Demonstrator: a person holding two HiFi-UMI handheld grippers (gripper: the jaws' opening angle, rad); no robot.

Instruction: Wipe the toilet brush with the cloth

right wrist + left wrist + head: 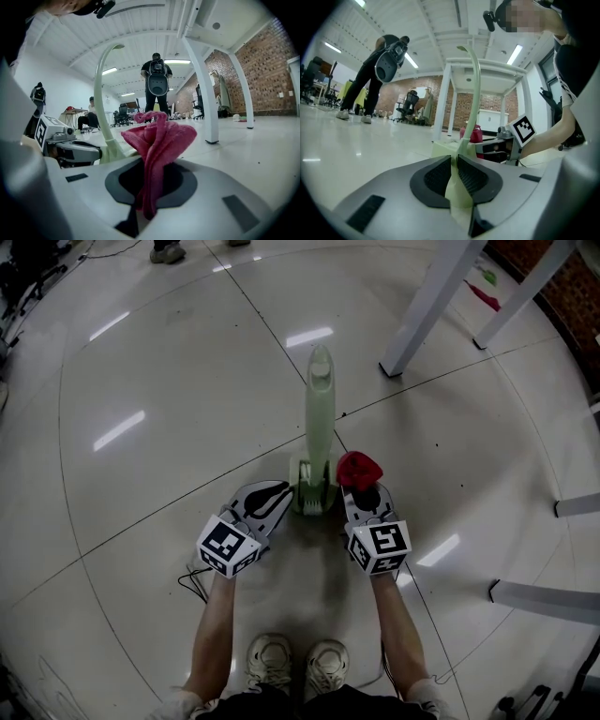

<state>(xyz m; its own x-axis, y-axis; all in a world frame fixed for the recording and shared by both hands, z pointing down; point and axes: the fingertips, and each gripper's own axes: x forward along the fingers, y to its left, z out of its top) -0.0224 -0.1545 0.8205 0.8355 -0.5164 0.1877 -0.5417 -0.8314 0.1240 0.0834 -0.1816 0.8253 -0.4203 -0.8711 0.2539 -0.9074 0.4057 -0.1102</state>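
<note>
The toilet brush [320,409] is pale green, a long slim handle rising from a squarish base [312,495]. It stands upright, and the handle bows slightly toward its tip. A thin pale-green edge at the base is pinched between the ribbed pads of the left gripper [284,495]. The cloth [359,468] is deep red, bunched into a loose crumpled tuft. It sits just right of the base, beside the foot of the handle. Its lower end is clamped in the right gripper [364,491], and its folds stand up above the jaws.

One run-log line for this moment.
left tongs shut on brush holder | right tongs shut on red cloth | toilet brush upright in holder on floor
</note>
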